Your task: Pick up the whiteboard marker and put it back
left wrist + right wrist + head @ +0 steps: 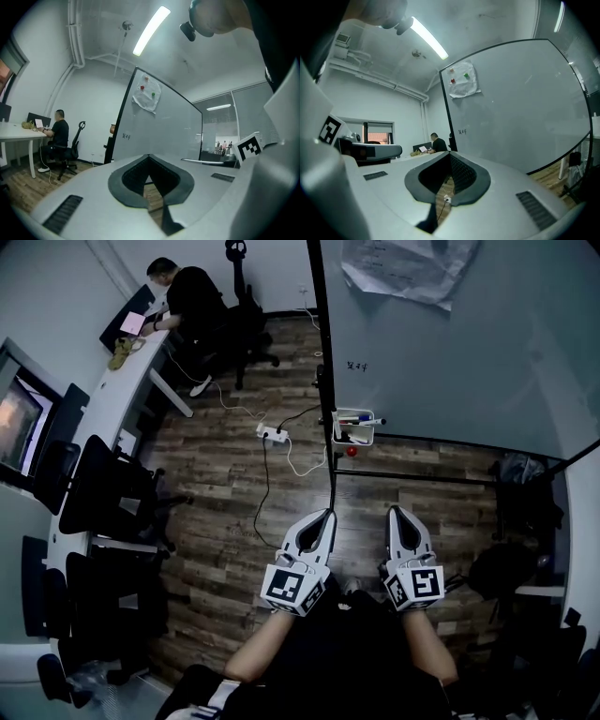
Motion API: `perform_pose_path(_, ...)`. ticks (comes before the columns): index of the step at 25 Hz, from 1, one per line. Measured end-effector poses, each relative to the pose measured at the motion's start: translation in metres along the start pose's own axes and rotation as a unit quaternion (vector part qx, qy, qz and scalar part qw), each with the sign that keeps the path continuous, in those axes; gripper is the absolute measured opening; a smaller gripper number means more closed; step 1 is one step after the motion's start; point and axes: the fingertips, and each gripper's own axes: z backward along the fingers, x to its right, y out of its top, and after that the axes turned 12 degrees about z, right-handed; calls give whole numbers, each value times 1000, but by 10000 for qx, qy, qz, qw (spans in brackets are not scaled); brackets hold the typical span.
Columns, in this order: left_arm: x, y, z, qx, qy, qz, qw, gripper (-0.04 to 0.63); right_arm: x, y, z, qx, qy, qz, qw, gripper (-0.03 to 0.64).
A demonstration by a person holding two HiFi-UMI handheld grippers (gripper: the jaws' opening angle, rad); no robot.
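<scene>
The left tool (327,514) and right tool (395,511) are sitting closed, empty. A white power strip (272,434) is lying at eleven o'clock. Beyond, at twelve, the whiteboard marker (364,421) is resting in a white basket (361,438) on the grey whiteboard (450,352), its scribble unreadable.

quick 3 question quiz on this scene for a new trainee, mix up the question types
1. True or false: the left gripper and the right gripper are both shut with nothing between their jaws.
2. Where are the whiteboard markers? A: in the white basket at the lower edge of the whiteboard. B: on the desk. C: in the left gripper.
3. Which white thing with cables lies on the floor to the left of the basket in the head view?

Key: 1 true. 2 A. 3 the power strip.
</scene>
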Motion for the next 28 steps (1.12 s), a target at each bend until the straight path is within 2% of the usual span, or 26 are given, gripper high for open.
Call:
perform_pose_path(4,-9,5,-17,37,-26,35,10000,8,8,-4,-17,-129,-67,11,9999,12)
perform_pose_path(12,-31,16,-63,-43,-350,-45,9994,8,22,-9,-58,-267,-299,-95,9992,12)
perform_pose_path(17,-44,18,-84,-114,-465,53,9988,8,35,-19,-85,-366,-413,-101,9984,12)
perform_pose_path(28,-76,12,-121,-223,-457,150,9986,8,58,-56,-138,-638,-496,-365,9961,14)
